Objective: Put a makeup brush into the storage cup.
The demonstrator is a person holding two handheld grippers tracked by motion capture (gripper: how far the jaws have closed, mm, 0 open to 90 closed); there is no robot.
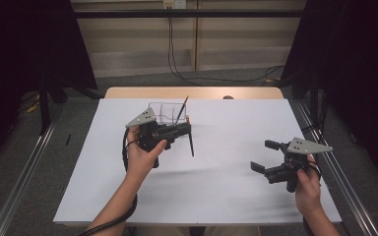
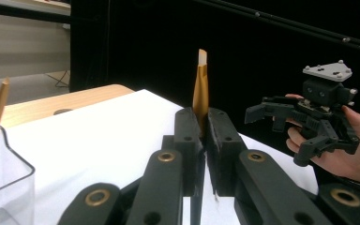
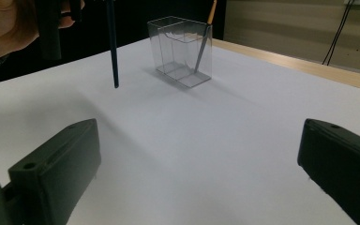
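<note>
My left gripper [image 1: 189, 129] hangs over the white table [image 1: 236, 123], shut on a slim dark stick with a golden end [image 1: 192, 147] that stands nearly upright. In the left gripper view the golden end [image 2: 200, 89] rises from between the closed jaws [image 2: 205, 124]. Just behind it is a clear plastic holder [image 1: 163, 111] with a second stick [image 1: 181, 110] leaning inside. In the right gripper view the holder [image 3: 183, 51] stands at the far side and the held stick [image 3: 113, 51] hangs left of it. My right gripper [image 1: 262, 155] hovers open at the table's right, empty.
A wooden strip [image 1: 192, 92] runs along the table's far edge. Metal rails [image 1: 24, 167] flank the table on the floor. Cables [image 1: 187, 73] lie on the floor beyond. The white surface between the two grippers is bare.
</note>
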